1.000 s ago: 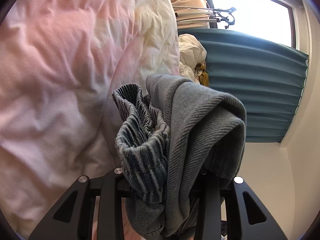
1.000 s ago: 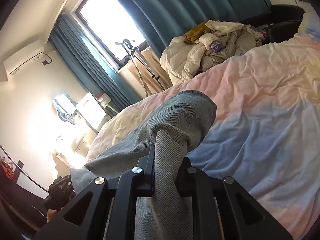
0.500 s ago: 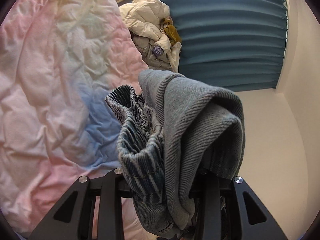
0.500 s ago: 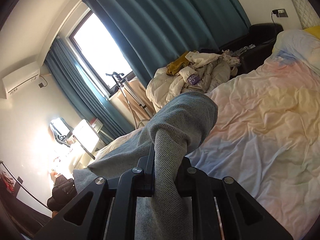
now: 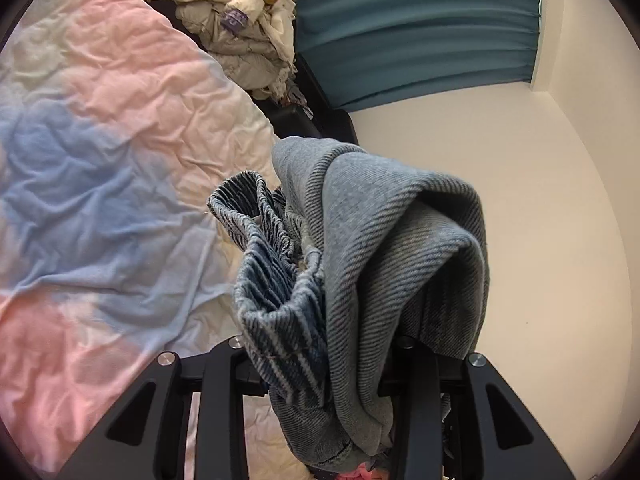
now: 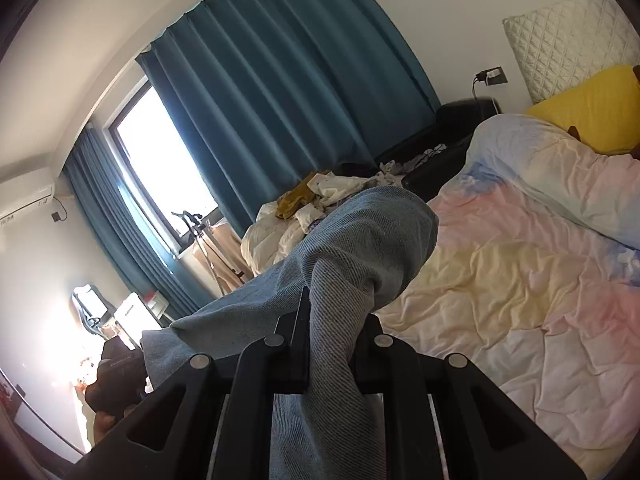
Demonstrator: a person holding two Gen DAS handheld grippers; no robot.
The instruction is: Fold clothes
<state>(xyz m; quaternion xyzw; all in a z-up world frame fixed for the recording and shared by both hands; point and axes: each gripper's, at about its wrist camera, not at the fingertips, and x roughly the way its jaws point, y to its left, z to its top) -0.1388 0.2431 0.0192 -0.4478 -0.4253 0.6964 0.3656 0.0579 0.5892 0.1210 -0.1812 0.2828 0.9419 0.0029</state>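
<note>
1. Denim garment [image 5: 384,264]: grey-blue, held up above the bed [image 5: 100,184], gripped by both grippers at once.
2. The left gripper [image 5: 320,364] pinches a thick bunch of it, with a gathered, ribbed band on the left and a folded twill layer draped over on the right; the jaws stand partly apart around that bulk.
3. The right gripper [image 6: 332,344] has its fingers pressed nearly together on a thinner fold of the same denim, which bulges up ahead of the jaws and trails off to the lower left.
4. Only the left wrist view shows the ribbed band, and a bare cream wall [image 5: 520,208] to the right of the cloth.
5. Only the right wrist view shows the window [image 6: 160,160], a tripod [image 6: 204,240] below it, a yellow pillow [image 6: 592,108], a white quilted headboard [image 6: 568,36], a wall socket [image 6: 492,76] with a plug in it and an air conditioner [image 6: 24,196] on the left wall.
6. Both views show the teal curtain [image 6: 288,92] and a pile of pale clothes [image 5: 236,28] beside the bed.
7. A purple patch [image 5: 234,20] in that pile carries letters, too blurred to read.
</note>
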